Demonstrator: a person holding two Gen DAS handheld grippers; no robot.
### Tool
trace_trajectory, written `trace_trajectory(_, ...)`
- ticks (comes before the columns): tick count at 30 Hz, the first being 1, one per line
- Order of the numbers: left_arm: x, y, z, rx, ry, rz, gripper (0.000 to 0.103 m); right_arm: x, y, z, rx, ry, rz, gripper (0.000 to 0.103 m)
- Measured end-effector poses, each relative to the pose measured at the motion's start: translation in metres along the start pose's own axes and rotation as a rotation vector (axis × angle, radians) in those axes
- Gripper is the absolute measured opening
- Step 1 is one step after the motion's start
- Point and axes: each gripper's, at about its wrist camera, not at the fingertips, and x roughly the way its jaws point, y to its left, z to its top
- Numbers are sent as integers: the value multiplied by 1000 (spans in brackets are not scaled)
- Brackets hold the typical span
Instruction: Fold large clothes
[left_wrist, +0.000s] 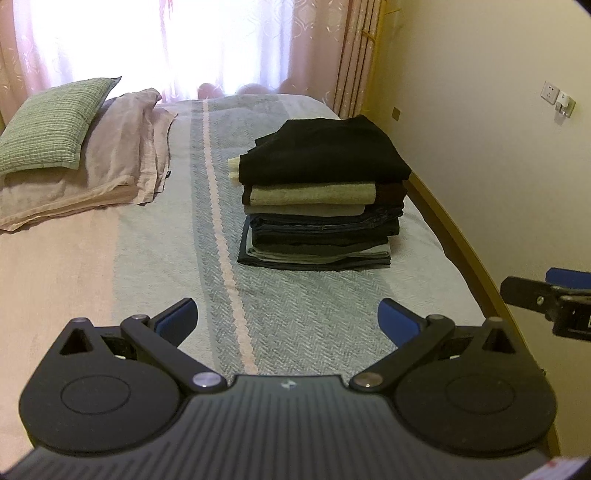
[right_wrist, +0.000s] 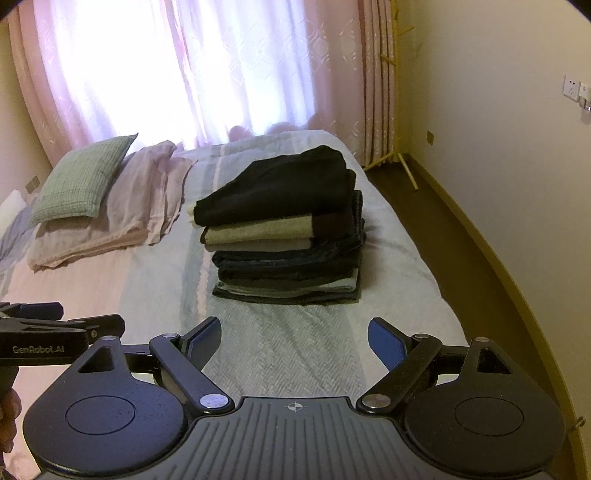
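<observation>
A stack of folded clothes (left_wrist: 321, 195) sits on the striped bedspread (left_wrist: 166, 258), a black garment on top, beige and dark denim layers below. The same stack of folded clothes (right_wrist: 284, 232) shows in the right wrist view. My left gripper (left_wrist: 288, 317) hovers open over bare bedspread in front of the stack, nothing between its blue pads. My right gripper (right_wrist: 293, 339) is also open and empty, short of the stack. In the left wrist view the right gripper (left_wrist: 554, 299) pokes in at the right edge, and in the right wrist view the left gripper (right_wrist: 62, 325) pokes in at the left.
A green pillow (left_wrist: 51, 125) lies on pink pillows (left_wrist: 110, 158) at the bed's left. Pink curtains (right_wrist: 184, 74) cover the bright window behind. The bed's right edge (left_wrist: 454, 236) drops to a dark floor (right_wrist: 424, 199) beside a cream wall with a socket (left_wrist: 550, 92).
</observation>
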Motion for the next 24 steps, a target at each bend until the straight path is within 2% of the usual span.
trace_trajectory(24,2,-9,-1,18,0,-14,102,2,5,-3,-24,15,-16,84)
